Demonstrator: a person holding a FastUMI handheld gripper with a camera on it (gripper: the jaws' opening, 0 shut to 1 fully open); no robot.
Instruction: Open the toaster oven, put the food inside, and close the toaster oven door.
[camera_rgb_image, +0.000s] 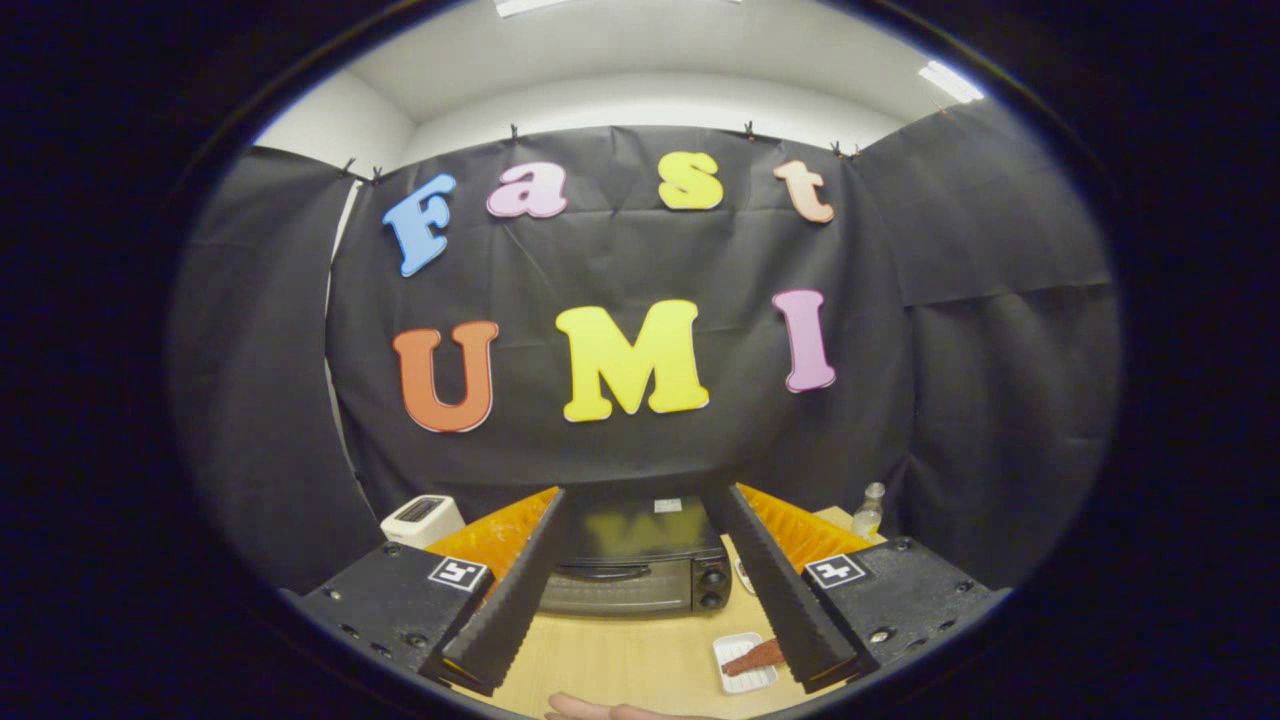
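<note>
A black toaster oven stands on the wooden table beyond my fingers, its door shut and its handle facing me. Two knobs sit at its right side. A small white tray with a reddish-brown piece of food lies on the table in front of the oven's right corner, partly behind my right finger. My gripper is open and high above the table, the oven framed between its fingers, nothing held.
A white toaster sits to the left of the oven, near the cloth wall. A small clear bottle stands at the back right. A person's hand rests at the table's near edge.
</note>
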